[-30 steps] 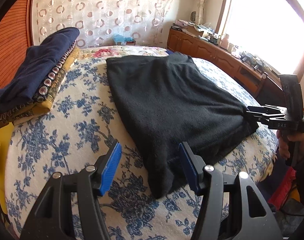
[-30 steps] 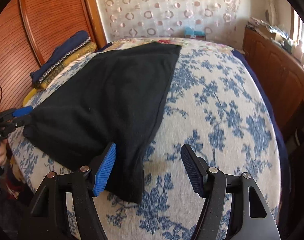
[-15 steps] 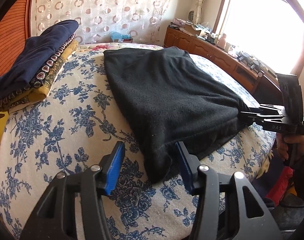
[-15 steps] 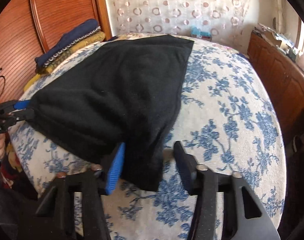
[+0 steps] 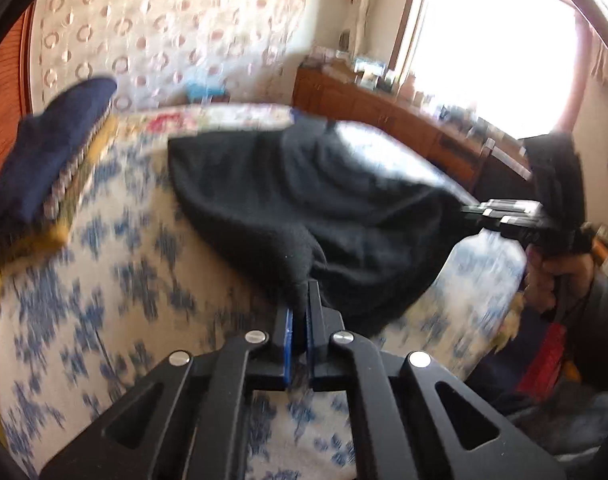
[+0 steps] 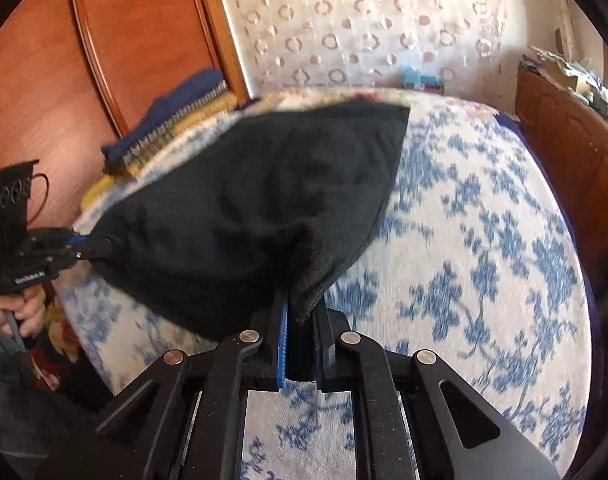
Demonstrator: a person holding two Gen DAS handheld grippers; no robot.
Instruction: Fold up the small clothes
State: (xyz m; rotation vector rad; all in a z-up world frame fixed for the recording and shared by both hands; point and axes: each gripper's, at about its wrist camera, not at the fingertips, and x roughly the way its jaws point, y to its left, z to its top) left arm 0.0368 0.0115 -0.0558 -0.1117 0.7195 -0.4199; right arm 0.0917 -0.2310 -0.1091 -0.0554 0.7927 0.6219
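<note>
The jaws of the left gripper are pressed together on the near left corner of the black garment, with only the cloth between the blue pads. The jaws of the right gripper are pinching the near right corner of the same garment in the same way, a thick fold of fabric between them. Both corners are raised above the bed, so the near edge of the garment hangs between the two grippers, while its far part lies flat on the floral bedspread. Each gripper shows from the side in the other's view, held level by a hand wrapped around its grip below.

To the left of the garment lies a stack of folded clothes, near the wooden headboard and apart from the garment. To the right of the garment the bedspread is bare up to the bed's edge, beyond which stands a wooden cabinet.
</note>
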